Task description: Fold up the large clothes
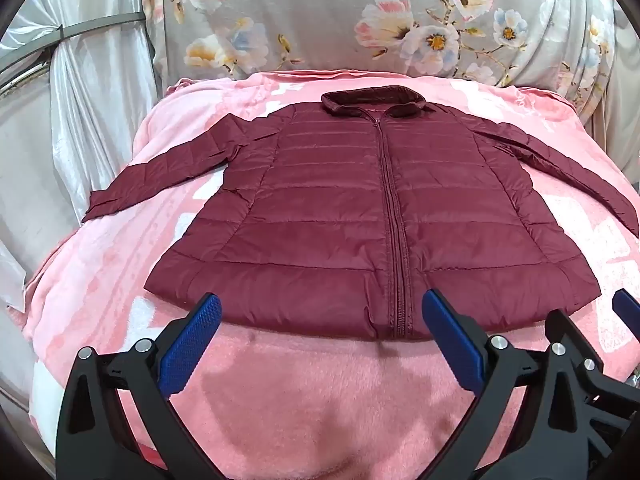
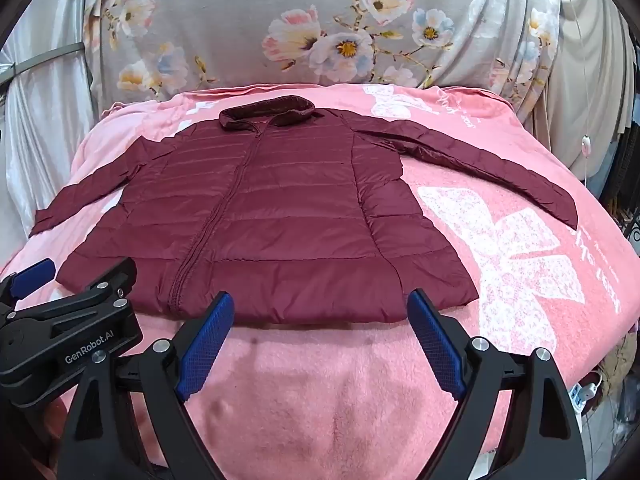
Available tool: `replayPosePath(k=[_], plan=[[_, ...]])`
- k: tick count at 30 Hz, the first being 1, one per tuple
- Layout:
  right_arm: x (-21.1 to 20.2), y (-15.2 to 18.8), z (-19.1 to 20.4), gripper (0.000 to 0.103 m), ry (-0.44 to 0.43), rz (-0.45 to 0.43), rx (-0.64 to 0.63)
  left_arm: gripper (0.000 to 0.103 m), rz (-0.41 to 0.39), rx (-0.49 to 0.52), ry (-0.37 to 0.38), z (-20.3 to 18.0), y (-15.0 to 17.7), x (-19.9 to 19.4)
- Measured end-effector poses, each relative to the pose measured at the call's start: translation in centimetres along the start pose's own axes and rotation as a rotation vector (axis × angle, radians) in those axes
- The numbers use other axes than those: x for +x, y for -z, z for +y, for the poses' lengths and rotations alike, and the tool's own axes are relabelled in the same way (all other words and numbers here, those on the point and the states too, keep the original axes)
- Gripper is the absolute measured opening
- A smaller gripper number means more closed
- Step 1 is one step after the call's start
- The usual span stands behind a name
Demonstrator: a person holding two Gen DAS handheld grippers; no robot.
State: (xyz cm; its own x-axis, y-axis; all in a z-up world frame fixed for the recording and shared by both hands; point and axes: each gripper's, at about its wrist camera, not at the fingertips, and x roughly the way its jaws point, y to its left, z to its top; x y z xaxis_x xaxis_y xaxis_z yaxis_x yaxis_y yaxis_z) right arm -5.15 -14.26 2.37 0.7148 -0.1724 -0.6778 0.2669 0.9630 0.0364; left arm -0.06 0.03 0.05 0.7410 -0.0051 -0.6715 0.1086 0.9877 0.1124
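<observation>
Across the pink fleece blanket (image 1: 304, 392) the maroon quilted zip jacket (image 1: 360, 216) lay flat, sleeves spread for folding; I held left gripper (image 1: 320, 312) and right gripper (image 2: 320, 312) released, empty, near its hem.

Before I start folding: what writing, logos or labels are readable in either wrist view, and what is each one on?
"GenRobot.AI": white lettering on the black body of the left gripper, seen in the right wrist view.
White script on the pink blanket near its far right corner: too small to read.
White lettering along the blanket's right edge: blurred, unreadable.
Maroon jacket: no visible label or text.
</observation>
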Motion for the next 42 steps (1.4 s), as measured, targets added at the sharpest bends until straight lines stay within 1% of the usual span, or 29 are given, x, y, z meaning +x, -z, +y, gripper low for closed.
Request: replayPosePath(k=[9, 13, 17, 28, 42], plan=[[-0.2, 0.1, 0.3, 0.086, -0.001, 0.001, -0.01, 0.098, 0.015, 0.003, -0.007, 0.0, 0.1, 0.0], [-0.3, 0.2, 0.4, 0.086, -0.018, 0.001, -0.009, 0.098, 0.015, -0.011, -0.016, 1.1, 0.6, -0.7], [-1.2, 0.0, 0.8, 0.086, -0.022, -0.009, -0.019, 0.098, 0.02, -0.028, -0.029, 1.9, 0.3, -1.3], [-2.0, 0.0, 1.3, 0.086, -0.036, -0.028, -0.031, 0.098, 0.013, -0.052, -0.072, 3.6, 0.3, -2.3], [-3.0, -0.1, 1.9, 0.086, -0.041, -0.05, -0.04, 0.098, 0.001, -0.051, -0.084, 4.1, 0.7, -3.2]])
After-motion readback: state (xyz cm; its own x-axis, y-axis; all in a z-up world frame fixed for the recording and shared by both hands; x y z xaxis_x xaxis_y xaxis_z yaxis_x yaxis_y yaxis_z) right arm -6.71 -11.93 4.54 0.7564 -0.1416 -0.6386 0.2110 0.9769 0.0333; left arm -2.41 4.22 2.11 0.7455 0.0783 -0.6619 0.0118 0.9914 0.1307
